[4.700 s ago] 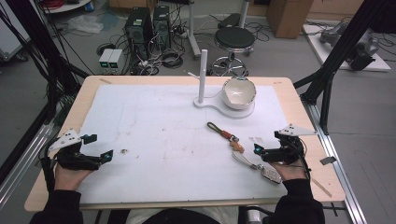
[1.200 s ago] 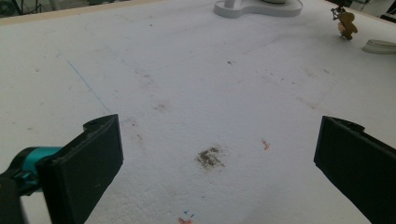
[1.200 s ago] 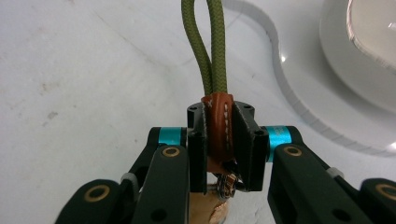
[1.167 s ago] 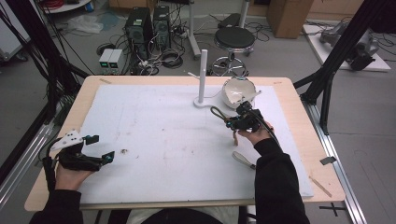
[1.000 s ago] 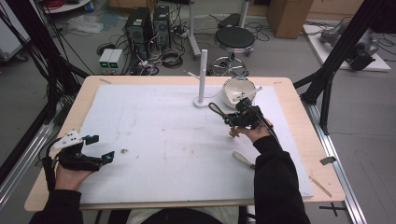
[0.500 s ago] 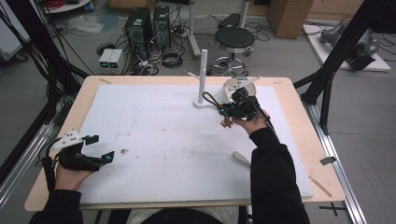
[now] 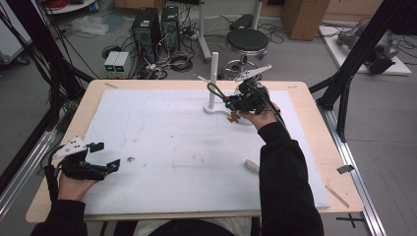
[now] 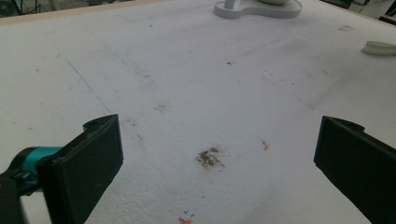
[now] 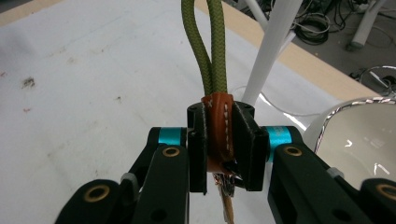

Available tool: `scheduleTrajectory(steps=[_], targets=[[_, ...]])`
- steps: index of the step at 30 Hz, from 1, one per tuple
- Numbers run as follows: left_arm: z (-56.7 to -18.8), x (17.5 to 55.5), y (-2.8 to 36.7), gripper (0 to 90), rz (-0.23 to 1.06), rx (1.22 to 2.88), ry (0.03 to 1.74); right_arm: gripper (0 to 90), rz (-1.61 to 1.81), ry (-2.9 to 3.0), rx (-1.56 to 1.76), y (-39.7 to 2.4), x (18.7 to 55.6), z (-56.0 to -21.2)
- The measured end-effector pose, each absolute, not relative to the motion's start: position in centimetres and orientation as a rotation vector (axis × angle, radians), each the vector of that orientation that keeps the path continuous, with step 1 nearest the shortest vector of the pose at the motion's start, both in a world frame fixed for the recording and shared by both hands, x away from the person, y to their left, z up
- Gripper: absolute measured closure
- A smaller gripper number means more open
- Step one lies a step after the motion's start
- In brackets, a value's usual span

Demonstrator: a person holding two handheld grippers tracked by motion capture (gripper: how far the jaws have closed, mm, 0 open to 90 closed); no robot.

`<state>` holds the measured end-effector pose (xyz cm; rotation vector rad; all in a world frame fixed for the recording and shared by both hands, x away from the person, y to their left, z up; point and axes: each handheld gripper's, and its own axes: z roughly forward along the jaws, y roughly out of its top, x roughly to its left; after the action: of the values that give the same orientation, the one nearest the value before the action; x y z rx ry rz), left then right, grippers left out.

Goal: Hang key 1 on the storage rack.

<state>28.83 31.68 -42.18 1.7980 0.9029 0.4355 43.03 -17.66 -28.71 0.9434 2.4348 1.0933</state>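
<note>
Since a second ago, right gripper [image 7: 235, 102] risen toward white post [image 7: 213, 78], clenched on brown leather sleeve of green-cord keychain [image 9: 214, 74], carried aloft beside it. Left gripper [image 7: 101, 158]: unmoved, jaws apart. Judgement: loop nearing hanging position.

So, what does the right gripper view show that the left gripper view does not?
The right gripper view alone shows the right tongs shut on the brown leather band of a keychain, with its green cord loop rising above and a white bowl at right. The left gripper view alone shows the left tongs open over a dark smudge, and a small white piece lying flat. Both share the white table cover and the white stand.
</note>
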Motion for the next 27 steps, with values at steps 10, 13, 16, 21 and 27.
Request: scheduleTrajectory(steps=[10,13,16,21,27], targets=[[-42.2,28.8,31.7,1.7,0.433,1.798,0.902,76.5,1.104,2.385,0.968,-17.3,44.5,-27.0],[-42.2,28.9,31.7,1.7,0.432,1.798,0.902,76.5,1.128,2.373,0.976,-17.3,44.7,-26.6],[-42.2,28.8,31.7,1.7,0.432,1.8,0.901,76.4,1.143,2.37,1.007,-17.5,45.2,-26.5],[-42.2,28.9,31.7,1.7,0.431,1.797,0.901,76.4,1.211,2.366,1.064,-18.0,46.0,-26.7],[-42.2,28.9,31.7,1.7,0.429,1.797,0.9,76.4,1.193,2.379,1.113,-18.1,46.8,-27.3]])
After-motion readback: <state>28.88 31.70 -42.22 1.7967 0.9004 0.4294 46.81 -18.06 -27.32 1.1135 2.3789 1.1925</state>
